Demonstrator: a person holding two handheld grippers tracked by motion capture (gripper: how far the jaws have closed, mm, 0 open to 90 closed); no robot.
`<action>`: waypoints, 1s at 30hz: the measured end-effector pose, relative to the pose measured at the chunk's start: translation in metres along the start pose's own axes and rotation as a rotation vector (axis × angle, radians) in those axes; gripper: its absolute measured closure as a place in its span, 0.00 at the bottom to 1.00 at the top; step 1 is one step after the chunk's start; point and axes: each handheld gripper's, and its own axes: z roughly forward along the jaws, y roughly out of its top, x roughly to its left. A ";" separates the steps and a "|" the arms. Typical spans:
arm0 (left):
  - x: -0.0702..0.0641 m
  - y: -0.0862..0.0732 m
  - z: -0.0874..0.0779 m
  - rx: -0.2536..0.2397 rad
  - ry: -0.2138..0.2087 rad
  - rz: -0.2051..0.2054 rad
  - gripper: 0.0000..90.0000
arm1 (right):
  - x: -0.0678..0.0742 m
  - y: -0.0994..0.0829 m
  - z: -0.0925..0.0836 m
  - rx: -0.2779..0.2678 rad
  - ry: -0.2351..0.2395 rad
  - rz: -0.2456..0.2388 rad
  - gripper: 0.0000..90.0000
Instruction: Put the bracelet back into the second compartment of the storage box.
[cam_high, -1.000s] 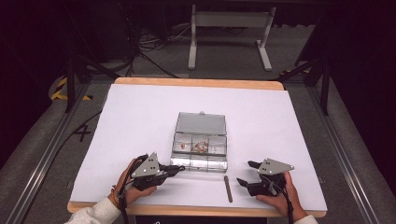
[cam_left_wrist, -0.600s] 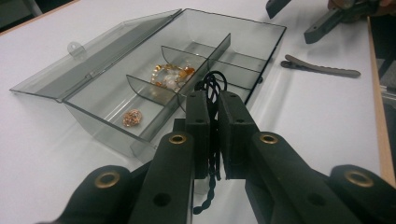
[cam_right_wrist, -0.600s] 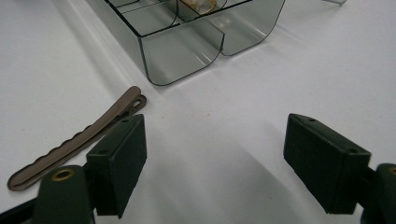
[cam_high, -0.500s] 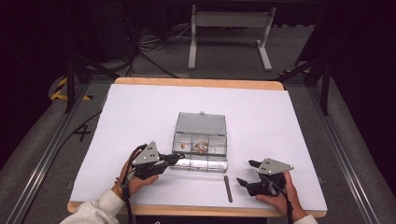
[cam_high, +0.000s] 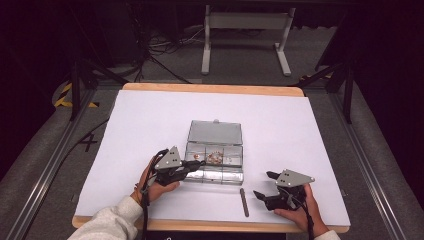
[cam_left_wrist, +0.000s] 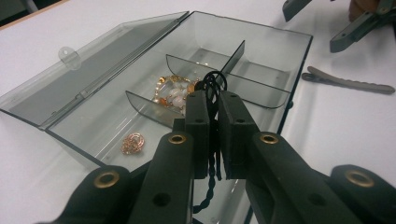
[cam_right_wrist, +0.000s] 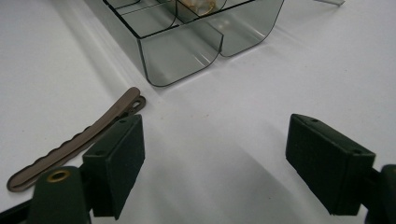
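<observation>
Your left claw (cam_left_wrist: 213, 135) pinches a black twisted hair tie (cam_left_wrist: 213, 86) over the clear plastic compartment box (cam_left_wrist: 261, 39); your right claw (cam_right_wrist: 212, 163) gapes wide, empty.

Your right gripper (cam_right_wrist: 215, 163) hovers with jaws wide apart over the white table (cam_right_wrist: 261, 93). The box (cam_right_wrist: 187, 37) sits beyond them; the hair clip (cam_right_wrist: 74, 140) lies near the box's corner, beside one jaw.

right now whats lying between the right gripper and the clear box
A brown hair clip lies on the white table between the right gripper and the clear box, apart from both. The high view shows it best.
</observation>
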 end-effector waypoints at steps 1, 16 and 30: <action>0.000 0.000 0.001 0.001 0.006 0.000 0.92 | 0.000 0.000 0.000 -0.001 0.000 0.000 0.22; 0.004 -0.007 0.006 0.025 0.018 -0.015 0.92 | 0.001 0.000 0.000 0.007 0.001 -0.003 0.22; 0.003 -0.008 0.007 0.036 0.021 -0.010 0.90 | 0.001 0.000 0.001 0.009 0.002 -0.003 0.22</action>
